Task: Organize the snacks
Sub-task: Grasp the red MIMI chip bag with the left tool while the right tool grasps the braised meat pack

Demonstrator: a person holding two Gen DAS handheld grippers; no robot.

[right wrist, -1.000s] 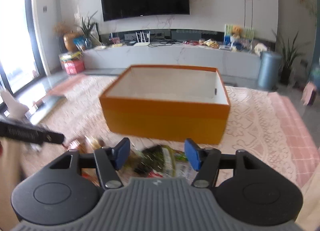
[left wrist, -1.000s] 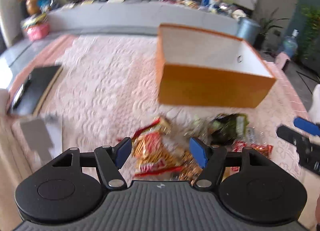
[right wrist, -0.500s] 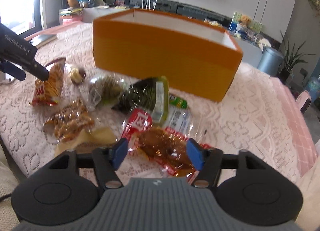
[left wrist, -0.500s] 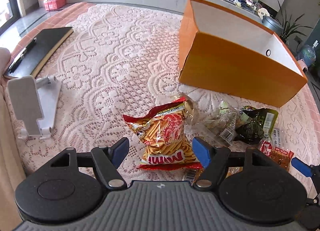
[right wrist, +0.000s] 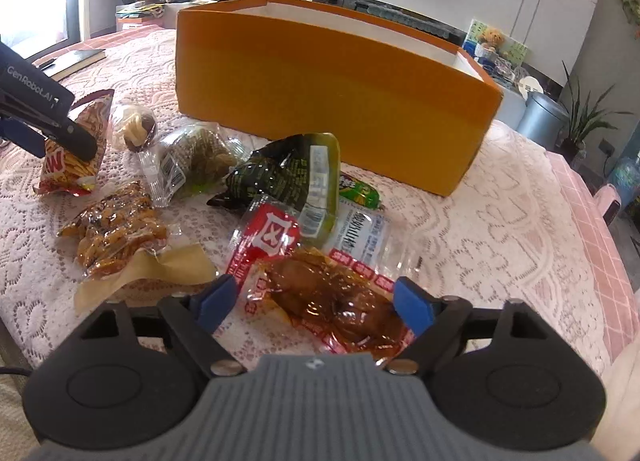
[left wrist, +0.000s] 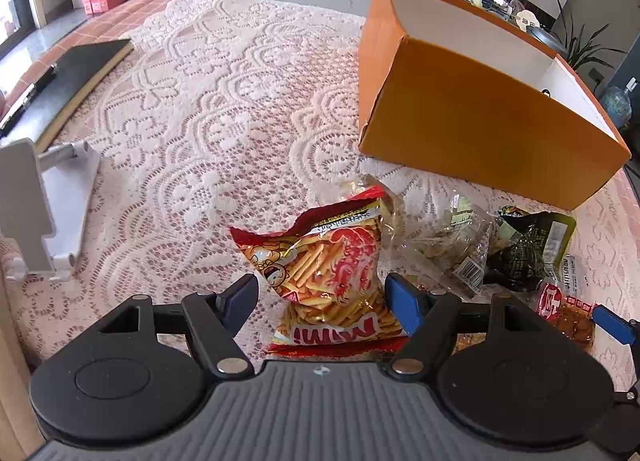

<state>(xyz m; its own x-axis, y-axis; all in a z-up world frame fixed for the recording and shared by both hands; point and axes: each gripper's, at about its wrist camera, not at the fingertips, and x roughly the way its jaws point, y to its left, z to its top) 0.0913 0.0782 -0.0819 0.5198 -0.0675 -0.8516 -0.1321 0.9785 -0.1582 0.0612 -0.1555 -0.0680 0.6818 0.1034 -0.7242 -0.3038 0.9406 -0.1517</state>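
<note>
A red bag of fry sticks [left wrist: 332, 261] stands on the lace cloth between the jaws of my left gripper [left wrist: 322, 303], which is open and not pressing on it. My right gripper [right wrist: 314, 305] is low over a red and clear packet of brown braised food [right wrist: 332, 297]. Its jaws are opening and stand on either side of the packet. Behind the snack pile sits an open orange box [right wrist: 320, 89] with a white inside. One of the left gripper's fingers [right wrist: 60, 129] shows in the right wrist view, beside the red bag [right wrist: 76, 153].
More snacks lie in the pile: a dark green packet [right wrist: 288, 173], a clear pack of orange strips [right wrist: 116, 229], a white packet [right wrist: 364, 237] and wrapped chocolate balls [right wrist: 136, 125]. At the left lie a black notebook [left wrist: 68, 77] and a white stand [left wrist: 44, 197].
Both grippers have come down toward the snacks. The right one's jaws have spread wider, with the braised packet now between them. The left one has closed in on the red bag.
</note>
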